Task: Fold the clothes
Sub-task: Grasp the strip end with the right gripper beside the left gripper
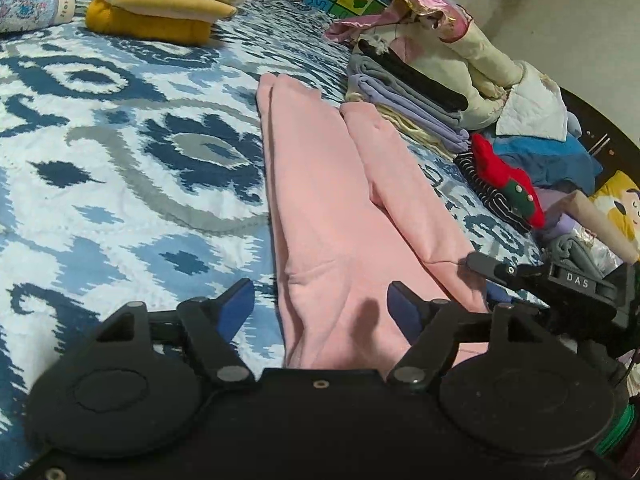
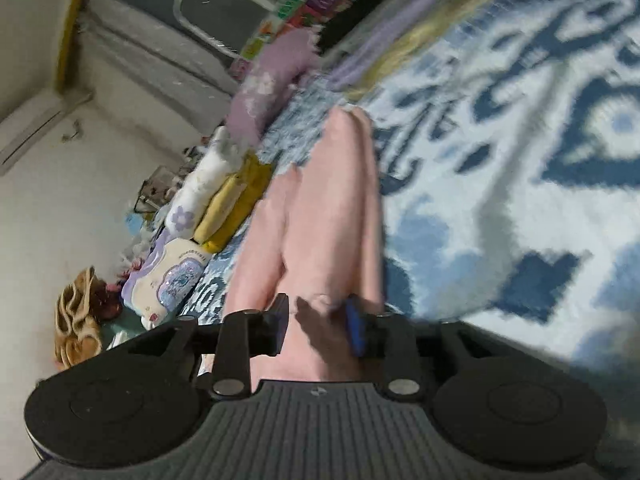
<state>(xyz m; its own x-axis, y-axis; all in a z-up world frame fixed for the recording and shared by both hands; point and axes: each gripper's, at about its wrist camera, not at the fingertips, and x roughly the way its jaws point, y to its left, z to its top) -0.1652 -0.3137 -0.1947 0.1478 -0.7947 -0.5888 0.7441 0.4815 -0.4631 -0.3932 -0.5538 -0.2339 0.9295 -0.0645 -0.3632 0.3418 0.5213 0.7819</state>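
Observation:
Pink trousers [image 1: 320, 184] lie flat on the blue-and-white patterned bedspread [image 1: 120, 160], legs pointing away. My left gripper [image 1: 320, 304] hovers open over the waist end, its blue pads wide apart on either side of the cloth and not touching it. My right gripper [image 1: 482, 278] shows at the right edge of the trousers. In the rolled, blurred right wrist view, the right gripper [image 2: 318, 326] stands partly open with the pink trousers [image 2: 328, 220] between its pads, which do not visibly press on the cloth.
A folded stack of yellow and white clothes [image 1: 168, 4] sits at the far left. To the right are folded grey and lilac clothes [image 1: 404, 96], a cream jacket [image 1: 460, 56], and a red-and-blue heap [image 1: 520, 172]. A pillow [image 1: 32, 4] lies far left.

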